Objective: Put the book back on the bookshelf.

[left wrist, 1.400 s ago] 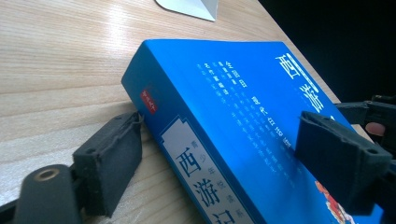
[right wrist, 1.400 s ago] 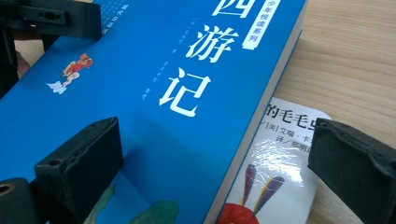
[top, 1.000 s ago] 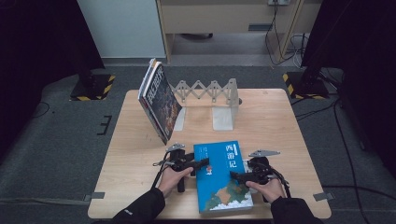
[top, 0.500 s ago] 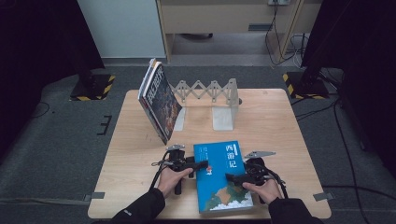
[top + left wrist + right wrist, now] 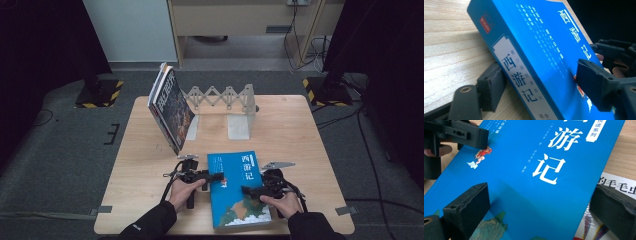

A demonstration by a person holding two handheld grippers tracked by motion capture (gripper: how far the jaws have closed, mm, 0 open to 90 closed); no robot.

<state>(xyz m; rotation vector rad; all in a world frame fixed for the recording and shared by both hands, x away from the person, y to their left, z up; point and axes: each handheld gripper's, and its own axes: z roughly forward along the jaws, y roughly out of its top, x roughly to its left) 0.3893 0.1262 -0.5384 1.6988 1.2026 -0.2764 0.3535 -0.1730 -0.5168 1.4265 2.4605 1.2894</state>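
On pale wood [image 5: 150, 165], black grippers straddle a glossy blue book [image 5: 237, 187].

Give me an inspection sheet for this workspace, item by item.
Surface: wooden table, bare around the books.
Job's things: blue book lying flat near the front edge; second book under its edge.
Clutter: magazines leaning on an expanding metal book rack.
Grippers: left tool straddles the blue book's spine edge, one jaw on the cover, one beside the spine on the table; right tool spans the opposite edge.
Cables: black leads trail from both tools; more on the floor.
Surroundings: grey floor, hazard-striped stand bases.
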